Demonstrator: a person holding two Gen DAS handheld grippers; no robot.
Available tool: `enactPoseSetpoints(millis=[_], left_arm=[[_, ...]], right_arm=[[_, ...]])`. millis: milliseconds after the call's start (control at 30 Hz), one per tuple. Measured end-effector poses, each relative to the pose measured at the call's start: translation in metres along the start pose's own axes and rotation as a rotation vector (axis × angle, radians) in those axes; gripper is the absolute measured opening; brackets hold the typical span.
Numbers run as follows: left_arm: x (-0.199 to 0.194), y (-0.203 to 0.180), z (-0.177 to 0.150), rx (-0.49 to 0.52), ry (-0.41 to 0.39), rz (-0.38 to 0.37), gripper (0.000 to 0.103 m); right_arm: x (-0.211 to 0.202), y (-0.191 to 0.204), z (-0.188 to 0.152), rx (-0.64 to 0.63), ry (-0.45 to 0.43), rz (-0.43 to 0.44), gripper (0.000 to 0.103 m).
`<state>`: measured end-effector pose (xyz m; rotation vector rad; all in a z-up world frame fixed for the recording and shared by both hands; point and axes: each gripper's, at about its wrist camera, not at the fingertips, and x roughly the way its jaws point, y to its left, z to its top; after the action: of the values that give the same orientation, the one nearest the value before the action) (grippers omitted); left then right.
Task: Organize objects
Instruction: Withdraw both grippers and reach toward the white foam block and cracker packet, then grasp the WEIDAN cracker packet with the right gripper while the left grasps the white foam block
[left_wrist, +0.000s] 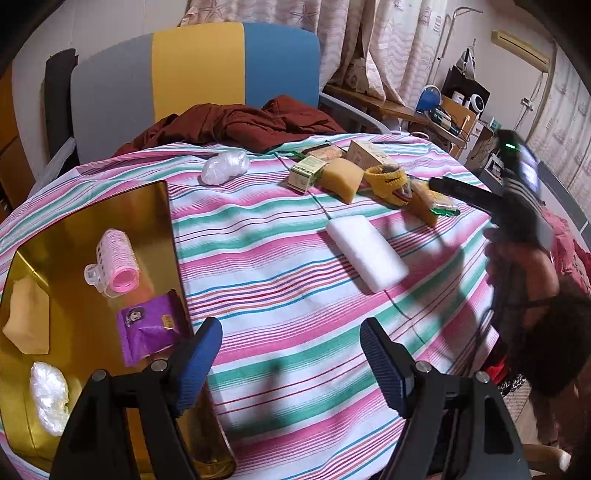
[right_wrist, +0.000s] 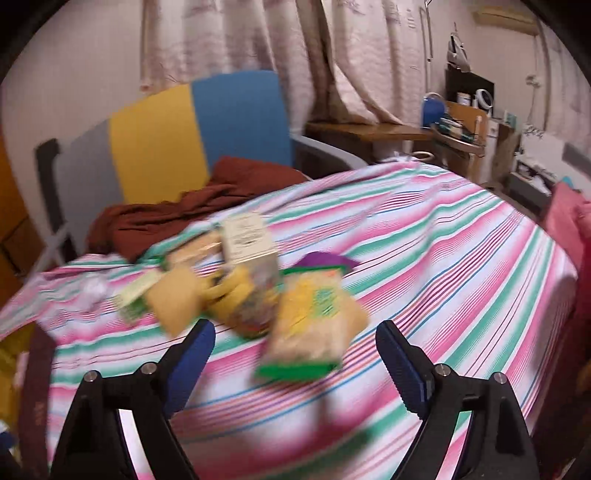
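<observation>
A gold tray (left_wrist: 92, 206) sits at the left of the striped table. It holds a pink hair roller (left_wrist: 116, 262), a purple packet (left_wrist: 147, 326), a yellow sponge (left_wrist: 27, 321) and a white plastic wad (left_wrist: 48, 402). My left gripper (left_wrist: 291, 363) is open and empty, just right of the tray. A white foam block (left_wrist: 367, 253) lies mid-table. A pile of small objects (left_wrist: 354, 173) lies farther back. My right gripper (right_wrist: 295, 356) is open and empty, just short of a yellow-green snack bag (right_wrist: 317, 325) in that pile (right_wrist: 236, 284). It also shows in the left wrist view (left_wrist: 443, 186).
A white plastic wad (left_wrist: 225, 168) lies at the back of the table. A dark red cloth (left_wrist: 236, 123) lies on the far edge before a grey, yellow and blue chair (left_wrist: 195, 70). Cluttered shelves (left_wrist: 454, 107) stand at the right. The right wrist view is blurred.
</observation>
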<state>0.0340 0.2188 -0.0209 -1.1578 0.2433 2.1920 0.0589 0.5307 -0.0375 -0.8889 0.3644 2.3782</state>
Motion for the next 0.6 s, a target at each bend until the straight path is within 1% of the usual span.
enactPoseSetpoints(millis=[67, 133, 167, 200, 233, 333, 467, 533, 600], left_arm=[[0.0, -0.004, 0.0, 0.013, 0.002, 0.005, 0.078], [0.0, -0.008, 0.001, 0.026, 0.002, 0.011, 0.078], [0.001, -0.009, 0.002, 0.031, 0.002, 0.012, 0.078], [0.001, -0.011, 0.003, 0.036, 0.002, 0.013, 0.078], [0.002, -0.013, 0.003, 0.04, 0.002, 0.013, 0.078], [0.007, -0.019, 0.007, 0.043, 0.003, -0.006, 0.078], [0.021, -0.028, 0.017, 0.029, 0.006, -0.047, 0.078], [0.032, -0.034, 0.022, 0.022, 0.018, -0.062, 0.078], [0.046, -0.039, 0.028, 0.006, 0.036, -0.064, 0.078]], right_arm=[[0.017, 0.002, 0.003, -0.023, 0.032, -0.01, 0.073], [0.029, 0.005, 0.003, -0.042, 0.055, -0.008, 0.065], [0.034, 0.007, 0.002, -0.053, 0.062, -0.014, 0.06], [0.04, 0.008, -0.001, -0.063, 0.074, -0.034, 0.057], [0.044, 0.004, -0.002, -0.06, 0.079, -0.037, 0.052], [0.037, -0.005, -0.017, -0.03, 0.046, -0.015, 0.048], [0.016, -0.01, -0.04, -0.024, 0.007, 0.03, 0.047], [0.008, -0.012, -0.055, -0.007, 0.006, 0.069, 0.047], [0.007, -0.012, -0.065, 0.003, 0.017, 0.088, 0.046]])
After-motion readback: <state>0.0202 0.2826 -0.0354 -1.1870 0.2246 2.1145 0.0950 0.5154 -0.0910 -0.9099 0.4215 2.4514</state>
